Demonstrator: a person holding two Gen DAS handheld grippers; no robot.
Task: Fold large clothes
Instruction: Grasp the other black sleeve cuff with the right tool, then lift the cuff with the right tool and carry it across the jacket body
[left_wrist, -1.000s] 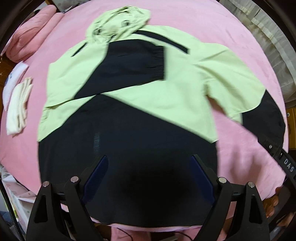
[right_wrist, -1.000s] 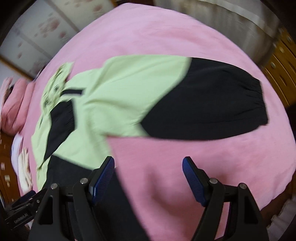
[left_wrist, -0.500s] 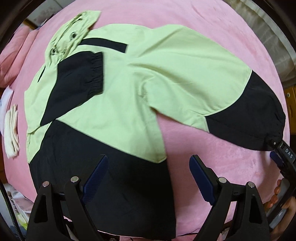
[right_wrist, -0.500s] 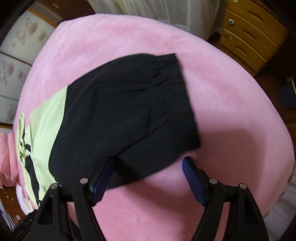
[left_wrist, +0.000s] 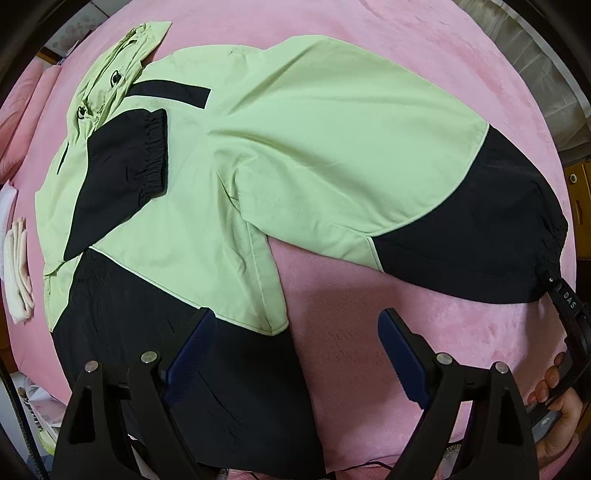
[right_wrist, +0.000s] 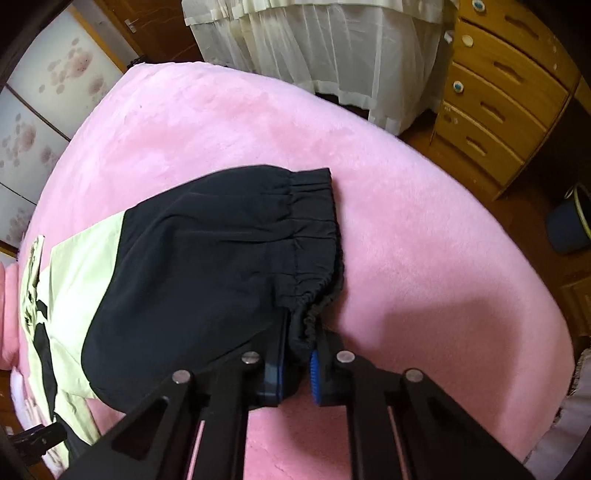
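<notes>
A lime-green and black hooded jacket (left_wrist: 295, 147) lies spread on the pink bed (left_wrist: 369, 332). One black sleeve (left_wrist: 118, 173) is folded across its chest. The other sleeve (left_wrist: 480, 229) stretches out to the right. My left gripper (left_wrist: 295, 314) hangs open above the jacket's lower side edge, holding nothing. My right gripper (right_wrist: 299, 347) is closing its jaws on the gathered black cuff (right_wrist: 314, 236) of the outstretched sleeve, and the pads pinch the cuff's near corner. That gripper (left_wrist: 565, 306) also shows at the right edge of the left wrist view, with a person's hand (left_wrist: 554, 387) on it.
Folded white cloths (left_wrist: 16, 273) lie at the bed's left edge, near a pink pillow (left_wrist: 22, 110). Past the bed stand a white curtain (right_wrist: 332, 55), a wooden chest of drawers (right_wrist: 498, 92) and a blue bucket (right_wrist: 569, 221) on the floor.
My right gripper came down over the black cuff and its jaws shut on it. My left gripper slid right along the jacket's bottom, then stopped, still open.
</notes>
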